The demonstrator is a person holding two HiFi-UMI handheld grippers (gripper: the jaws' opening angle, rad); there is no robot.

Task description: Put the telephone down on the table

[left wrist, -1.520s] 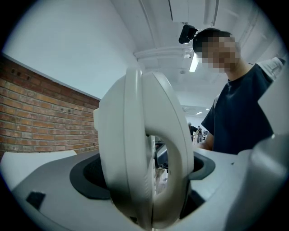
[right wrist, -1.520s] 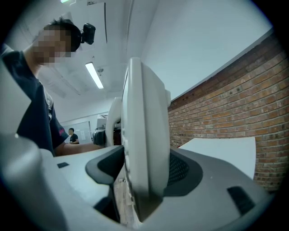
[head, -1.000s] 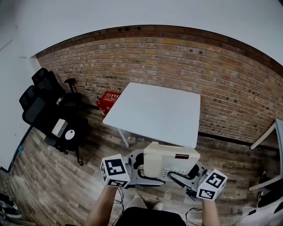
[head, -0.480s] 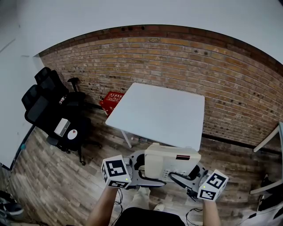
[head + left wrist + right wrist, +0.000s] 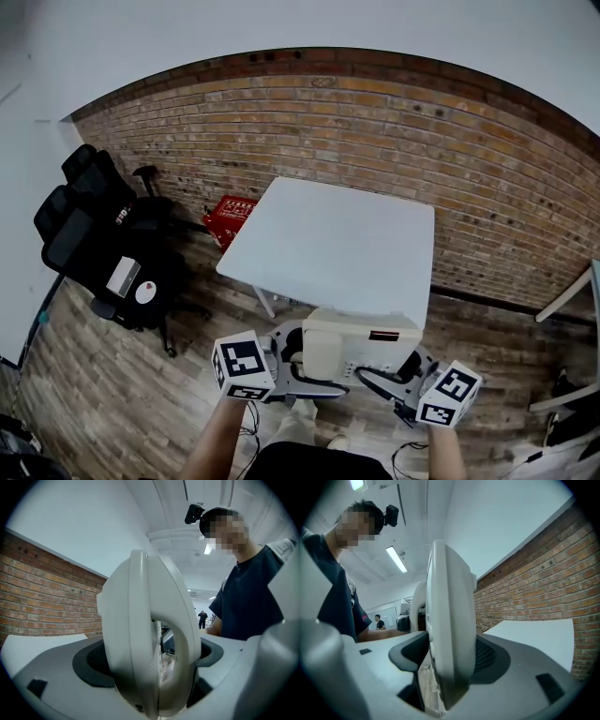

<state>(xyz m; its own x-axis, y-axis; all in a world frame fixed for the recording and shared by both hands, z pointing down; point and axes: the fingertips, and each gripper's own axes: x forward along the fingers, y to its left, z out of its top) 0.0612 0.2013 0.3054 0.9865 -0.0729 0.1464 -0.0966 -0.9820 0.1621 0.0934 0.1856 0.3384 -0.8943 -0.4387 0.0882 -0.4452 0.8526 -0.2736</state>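
Beige telephone (image 5: 361, 339) held in the air between the left claw (image 5: 292, 356) and the right claw (image 5: 405, 370). Each claw clamps one end of it, above the wooden floor (image 5: 122, 375), just short of the white tabletop's (image 5: 328, 234) near edge.

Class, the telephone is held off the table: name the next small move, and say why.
Probably carry the telephone forward over the white table: the left tongs and right tongs grip it short of the table's near edge.
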